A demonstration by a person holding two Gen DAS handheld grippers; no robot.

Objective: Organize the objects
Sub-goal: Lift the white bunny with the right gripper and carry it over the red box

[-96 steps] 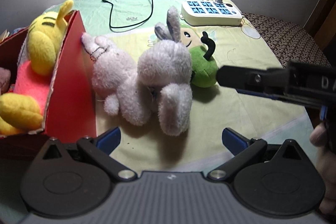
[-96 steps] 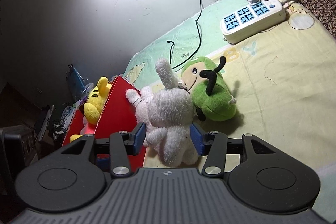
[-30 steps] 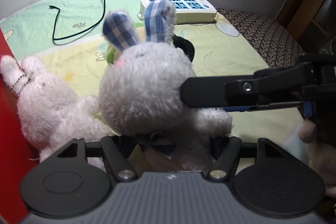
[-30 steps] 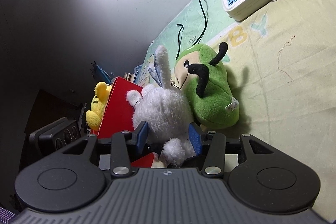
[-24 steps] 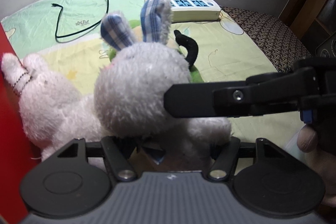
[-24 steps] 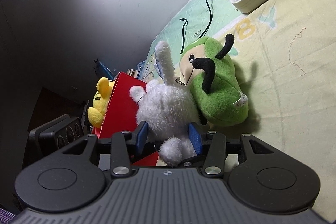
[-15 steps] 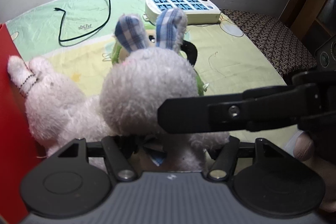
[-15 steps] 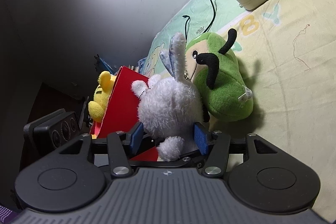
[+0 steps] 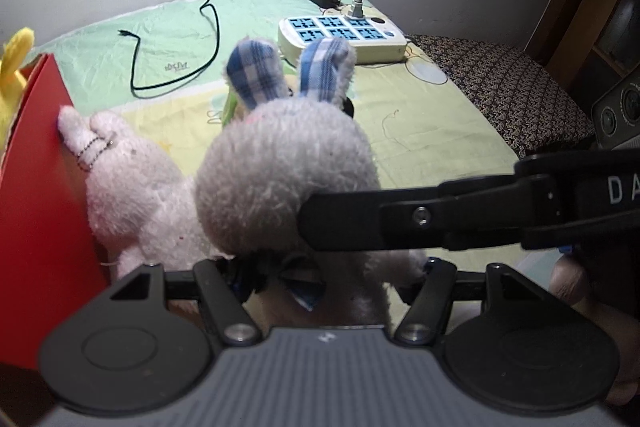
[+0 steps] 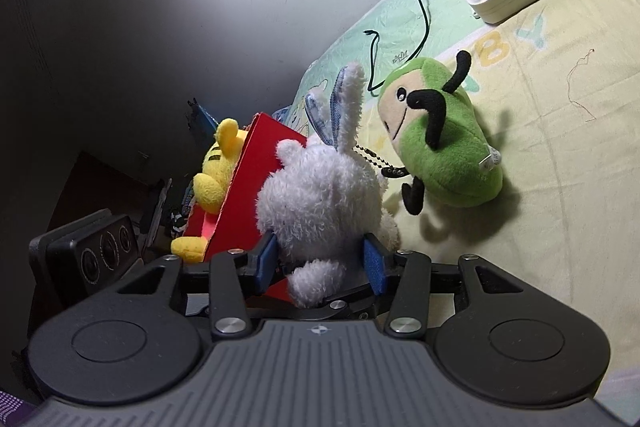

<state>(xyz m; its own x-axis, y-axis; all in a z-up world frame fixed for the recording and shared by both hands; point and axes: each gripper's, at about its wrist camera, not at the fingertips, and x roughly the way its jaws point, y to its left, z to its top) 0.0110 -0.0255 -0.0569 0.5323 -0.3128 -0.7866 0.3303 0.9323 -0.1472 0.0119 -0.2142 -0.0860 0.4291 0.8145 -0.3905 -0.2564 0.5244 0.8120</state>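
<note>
A grey plush bunny with blue plaid ears fills the middle of the left wrist view, upright, ears pointing away. My left gripper is shut on its body below the head, with its fingertips hidden by the fur. My right gripper grips the same bunny from the right, blue pads on both flanks. Its black finger crosses the bunny's neck. A pale pink bunny leans on the red box. A green plush lies on the sheet beyond.
A yellow plush sits inside the red box. A white power strip and a black cable lie at the far side of the sheet. A dark speaker stands at left. A hand holds the right gripper.
Since 3.2 s ago the grey bunny was lifted upright and my left gripper closed on its body. Over the last second the bunny and both grippers rose a little.
</note>
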